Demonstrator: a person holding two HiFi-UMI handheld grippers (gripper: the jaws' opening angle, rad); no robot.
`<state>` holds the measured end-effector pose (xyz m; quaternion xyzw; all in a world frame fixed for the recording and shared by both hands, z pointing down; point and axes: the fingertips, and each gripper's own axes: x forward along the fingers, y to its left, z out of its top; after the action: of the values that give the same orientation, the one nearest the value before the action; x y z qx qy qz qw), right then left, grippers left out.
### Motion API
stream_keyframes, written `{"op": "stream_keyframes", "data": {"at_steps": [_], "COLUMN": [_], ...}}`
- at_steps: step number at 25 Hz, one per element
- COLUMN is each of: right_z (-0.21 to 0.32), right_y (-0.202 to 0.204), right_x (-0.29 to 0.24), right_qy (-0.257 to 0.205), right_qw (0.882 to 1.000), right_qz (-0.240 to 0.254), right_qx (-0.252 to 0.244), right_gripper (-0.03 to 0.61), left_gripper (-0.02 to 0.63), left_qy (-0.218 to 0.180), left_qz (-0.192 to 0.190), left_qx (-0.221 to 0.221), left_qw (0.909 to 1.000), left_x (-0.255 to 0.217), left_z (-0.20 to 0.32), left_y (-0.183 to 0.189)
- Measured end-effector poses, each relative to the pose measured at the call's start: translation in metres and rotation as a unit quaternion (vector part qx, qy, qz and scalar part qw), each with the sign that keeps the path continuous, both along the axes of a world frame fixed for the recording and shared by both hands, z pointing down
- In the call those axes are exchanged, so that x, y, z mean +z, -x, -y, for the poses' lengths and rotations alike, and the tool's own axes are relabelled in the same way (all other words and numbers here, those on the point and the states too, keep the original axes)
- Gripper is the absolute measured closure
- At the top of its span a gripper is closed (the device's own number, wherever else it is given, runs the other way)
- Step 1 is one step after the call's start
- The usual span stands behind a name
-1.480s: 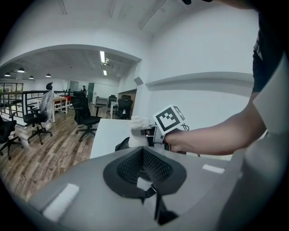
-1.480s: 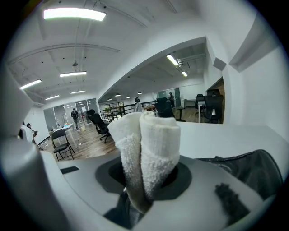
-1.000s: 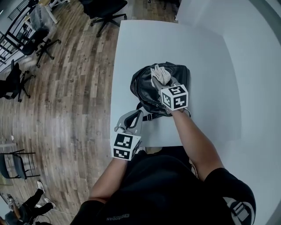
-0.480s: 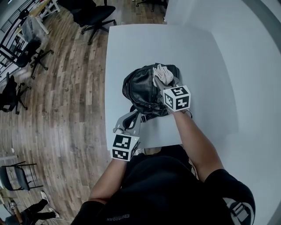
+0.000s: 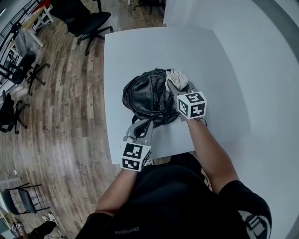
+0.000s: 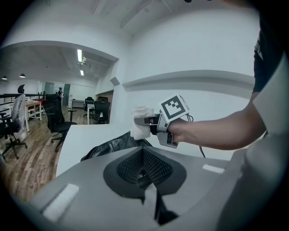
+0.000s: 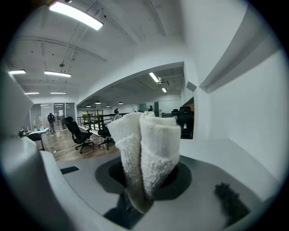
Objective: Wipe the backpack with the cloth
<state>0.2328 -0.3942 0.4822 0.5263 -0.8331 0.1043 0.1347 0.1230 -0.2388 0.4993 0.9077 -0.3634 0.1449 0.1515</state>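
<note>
Backpack (image 5: 147,95), right tongs (image 5: 176,87) gripping cloth (image 5: 177,76) over its right side, left tongs (image 5: 143,125) closed just beside.

a white table (image 5: 140,51) stretches ahead of the left gripper (image 5: 138,127) and the right gripper (image 5: 179,87). left of the left gripper runs a wood-plank floor (image 5: 70,116), with black office chairs (image 5: 91,21) far ahead on that side and another chair (image 5: 21,198) behind it. a pale wall (image 5: 275,65) rises right of the right gripper. ahead of that gripper, strip lights (image 7: 74,13) glow on a white ceiling (image 7: 135,40).
</note>
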Motion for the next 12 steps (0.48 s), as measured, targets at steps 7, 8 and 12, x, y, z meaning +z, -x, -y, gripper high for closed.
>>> {"op": "stream_keyframes", "data": {"at_steps": [7,8,12], "right_z": [-0.008,-0.01,-0.012], "right_y": [-0.03,-0.033,-0.044], "right_x": [-0.009,-0.01,-0.013], "right_qy": [-0.005,-0.006,-0.007], "right_qw": [1.0,1.0,0.999], "right_qz": [-0.005,-0.006,-0.007], "right_qx": [0.027,0.03,0.042], "right_gripper": [0.469,0.469,0.469], "left_gripper": [0.607,0.607,0.607], "left_qy": [-0.001,-0.001,0.0], "left_qz": [-0.002,-0.003,-0.001], "left_qx": [0.023,0.026,0.037], "left_qw": [0.9997,0.9997,0.9993], "left_x": [-0.002,-0.003,-0.003], "left_z": [-0.007,-0.009,-0.013], "left_y": [-0.018,-0.02,-0.026]}}
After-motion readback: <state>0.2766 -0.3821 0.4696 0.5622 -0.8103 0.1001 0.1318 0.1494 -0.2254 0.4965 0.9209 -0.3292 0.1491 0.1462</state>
